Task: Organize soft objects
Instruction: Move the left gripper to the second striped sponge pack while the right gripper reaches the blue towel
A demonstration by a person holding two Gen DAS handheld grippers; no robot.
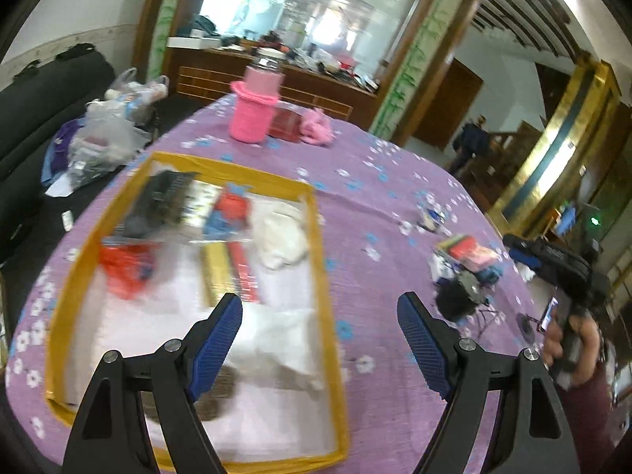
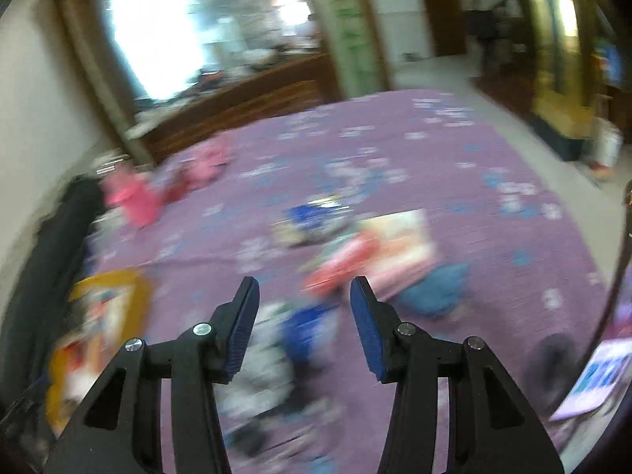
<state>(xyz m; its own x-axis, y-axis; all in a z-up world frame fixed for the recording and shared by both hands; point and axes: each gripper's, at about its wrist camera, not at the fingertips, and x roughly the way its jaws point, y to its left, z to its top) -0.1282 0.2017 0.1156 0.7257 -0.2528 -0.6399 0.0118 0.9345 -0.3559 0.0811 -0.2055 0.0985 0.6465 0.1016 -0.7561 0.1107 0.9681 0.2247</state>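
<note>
Across purple tablecloth [image 2: 454, 197], blur smears sock pile [image 2: 355, 260]; left tool [image 1: 320, 316] and right tool [image 2: 304, 296] released, empty.

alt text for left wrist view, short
Open left gripper, holding nothing, hovers over a yellow-trimmed clear storage bag of packed items on a purple floral tablecloth; a loose pile of small items lies to its right.

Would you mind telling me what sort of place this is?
Probably a home's living or dining room: a table under a purple floral tablecloth, a wooden sideboard before a large mirror, and a dark sofa.
</note>
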